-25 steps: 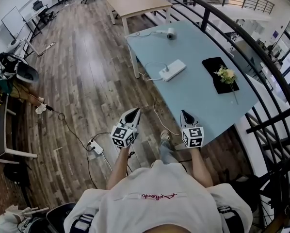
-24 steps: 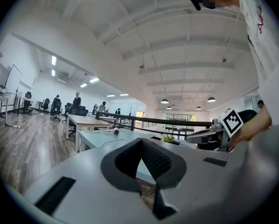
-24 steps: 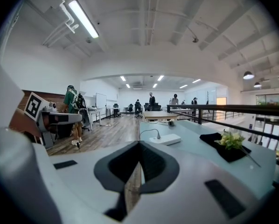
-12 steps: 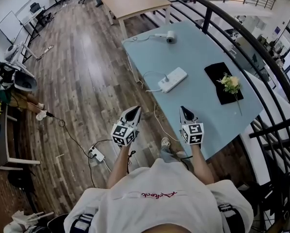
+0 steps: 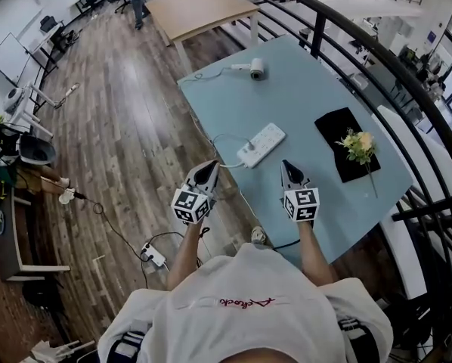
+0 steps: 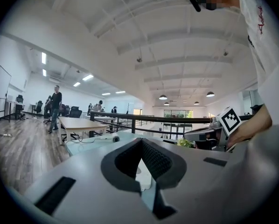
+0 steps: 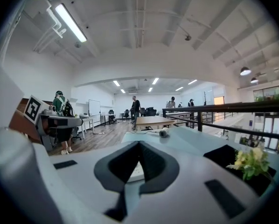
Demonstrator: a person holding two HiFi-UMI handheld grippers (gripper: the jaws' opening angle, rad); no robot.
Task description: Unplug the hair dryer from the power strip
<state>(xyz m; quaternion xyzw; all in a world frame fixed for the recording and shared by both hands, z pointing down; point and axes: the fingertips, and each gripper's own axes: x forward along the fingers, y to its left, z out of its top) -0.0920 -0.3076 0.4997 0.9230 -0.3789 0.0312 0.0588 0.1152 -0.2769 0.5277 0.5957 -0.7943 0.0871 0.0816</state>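
Observation:
A white hair dryer (image 5: 252, 69) lies at the far end of the light blue table (image 5: 309, 97), its cord running off the left edge. The white power strip (image 5: 261, 144) lies nearer, just beyond both grippers. My left gripper (image 5: 208, 169) is shut and empty at the table's near left edge. My right gripper (image 5: 286, 166) is shut and empty over the near part of the table, right of the strip. In the left gripper view, the hair dryer (image 6: 114, 138) shows beyond the shut left gripper (image 6: 140, 141). In the right gripper view, the strip (image 7: 137, 171) shows behind the shut right gripper (image 7: 138, 143).
A black cloth (image 5: 339, 127) with a small bunch of flowers (image 5: 360, 145) lies on the table's right side. A dark railing (image 5: 377, 59) curves behind the table. A wooden table (image 5: 199, 6) stands farther off. Another power strip (image 5: 153, 254) lies on the wood floor.
The person has walked toward the blue table. Both grippers, still shut, have come from over the floor to the table's near edge, close to the power strip.

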